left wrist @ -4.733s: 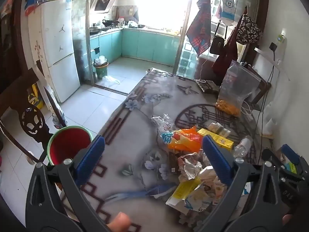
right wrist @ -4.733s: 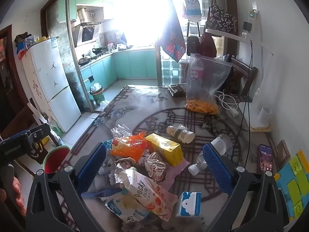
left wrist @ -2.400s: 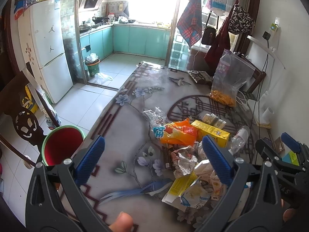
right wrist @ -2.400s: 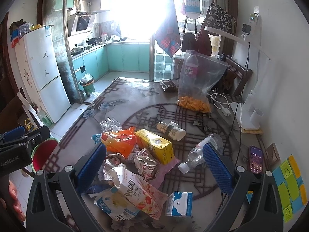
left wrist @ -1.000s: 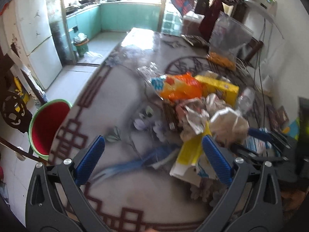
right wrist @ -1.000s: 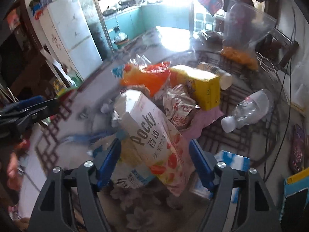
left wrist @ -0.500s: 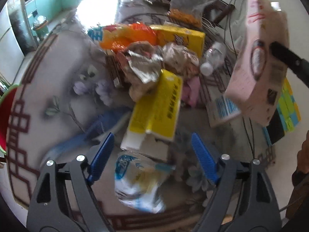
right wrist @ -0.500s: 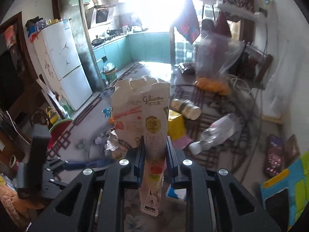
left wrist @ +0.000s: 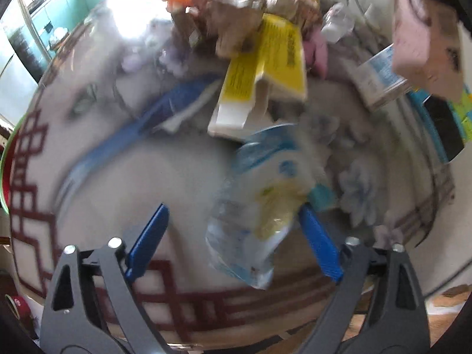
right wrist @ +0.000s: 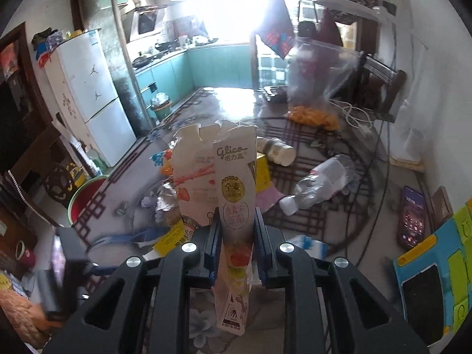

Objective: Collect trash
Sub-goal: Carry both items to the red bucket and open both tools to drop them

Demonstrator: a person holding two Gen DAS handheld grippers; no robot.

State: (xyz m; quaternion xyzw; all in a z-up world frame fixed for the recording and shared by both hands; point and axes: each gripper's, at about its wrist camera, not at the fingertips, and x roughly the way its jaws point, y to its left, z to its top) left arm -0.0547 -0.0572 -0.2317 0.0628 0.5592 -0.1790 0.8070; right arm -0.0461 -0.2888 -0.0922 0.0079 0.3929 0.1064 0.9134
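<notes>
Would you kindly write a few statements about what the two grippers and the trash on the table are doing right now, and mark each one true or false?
1. The right gripper is shut on the Pocky box. True.
2. The left gripper is shut on the blue and white wrapper. False: its jaws are wide apart, with the wrapper lying between them.
3. The clear plastic bottle lies on its side on the table. True.
4. The red bin stands on the table. False: it stands on the floor beside the table's edge.
5. A phone lies on the table, right of the bottle. True.
</notes>
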